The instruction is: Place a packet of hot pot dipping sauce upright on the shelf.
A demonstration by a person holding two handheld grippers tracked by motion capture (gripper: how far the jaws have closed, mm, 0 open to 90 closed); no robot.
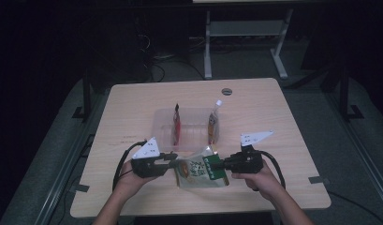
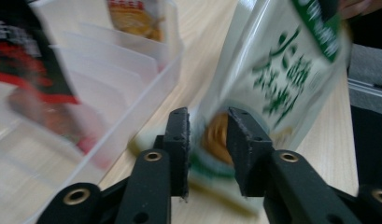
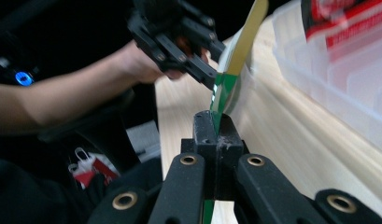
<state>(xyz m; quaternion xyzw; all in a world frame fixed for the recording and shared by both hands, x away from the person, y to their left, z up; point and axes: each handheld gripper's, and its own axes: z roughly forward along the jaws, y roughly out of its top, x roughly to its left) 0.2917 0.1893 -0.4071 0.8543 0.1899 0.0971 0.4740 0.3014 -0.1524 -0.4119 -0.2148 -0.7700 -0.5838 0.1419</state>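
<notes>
A green and white snack bag [image 1: 198, 169] hangs just above the table's front, stretched between my two grippers. My right gripper [image 1: 220, 164] is shut on its green edge [image 3: 226, 88], the jaws pinched tight on the thin film [image 3: 215, 126]. My left gripper [image 1: 176, 164] is at the bag's other end. Its jaws stand apart [image 2: 208, 135], with the bag's lower corner [image 2: 282, 70] between them and a gap on the pads. From the right gripper view, the left gripper [image 3: 212, 77] and the hand holding it appear beyond the bag.
A clear plastic tray [image 1: 161, 117] with dividers sits mid-table just behind the bag. A red pouch [image 1: 176, 124] and an orange pouch [image 1: 213, 124] stand upright in it. A round cable hole [image 1: 226, 91] lies near the far edge. A white desk frame stands beyond.
</notes>
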